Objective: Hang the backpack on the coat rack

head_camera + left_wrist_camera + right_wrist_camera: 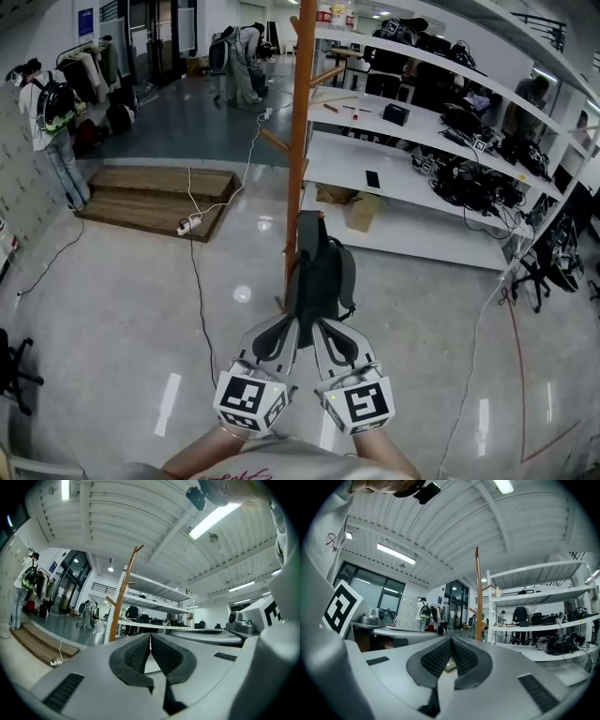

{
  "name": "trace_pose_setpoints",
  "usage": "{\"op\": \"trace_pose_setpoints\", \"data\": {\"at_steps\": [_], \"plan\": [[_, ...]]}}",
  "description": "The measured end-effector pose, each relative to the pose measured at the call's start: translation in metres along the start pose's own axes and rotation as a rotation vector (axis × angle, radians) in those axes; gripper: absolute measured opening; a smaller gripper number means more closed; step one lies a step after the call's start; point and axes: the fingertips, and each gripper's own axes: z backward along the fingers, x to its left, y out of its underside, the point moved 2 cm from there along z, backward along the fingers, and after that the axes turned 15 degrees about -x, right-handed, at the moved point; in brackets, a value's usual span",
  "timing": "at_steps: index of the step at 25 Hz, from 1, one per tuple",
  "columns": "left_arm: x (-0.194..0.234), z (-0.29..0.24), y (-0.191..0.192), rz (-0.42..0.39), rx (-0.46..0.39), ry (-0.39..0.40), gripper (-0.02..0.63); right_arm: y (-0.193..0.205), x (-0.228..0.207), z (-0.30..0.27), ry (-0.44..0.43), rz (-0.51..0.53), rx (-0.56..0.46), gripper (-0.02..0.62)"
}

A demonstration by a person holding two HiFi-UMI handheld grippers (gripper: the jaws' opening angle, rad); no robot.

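Observation:
A dark backpack (319, 272) hangs in front of my two grippers, just short of the wooden coat rack (302, 141). The left gripper (292, 325) and the right gripper (320, 325) are side by side, both shut, their tips meeting the near end of the backpack. In the left gripper view the left gripper (150, 637) has its pads together, and the coat rack (121, 597) stands ahead to the left. In the right gripper view the right gripper (451, 639) is also shut, with the coat rack (478, 597) ahead to the right. The backpack is hidden below the jaws in both gripper views.
White shelving (422, 159) loaded with gear stands right behind the rack, with a cardboard box (361, 211) under it. A low wooden platform (159, 197) and a power strip with its cable (190, 223) lie to the left. A person (52, 131) stands far left. A chair base (14, 370) sits near left.

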Motion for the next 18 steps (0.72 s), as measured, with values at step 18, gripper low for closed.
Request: {"op": "trace_pose_setpoints", "data": {"at_steps": [18], "plan": [[0.006, 0.018, -0.007, 0.022, 0.001, 0.062, 0.021, 0.000, 0.028, 0.002, 0.029, 0.041, 0.025, 0.018]]}}
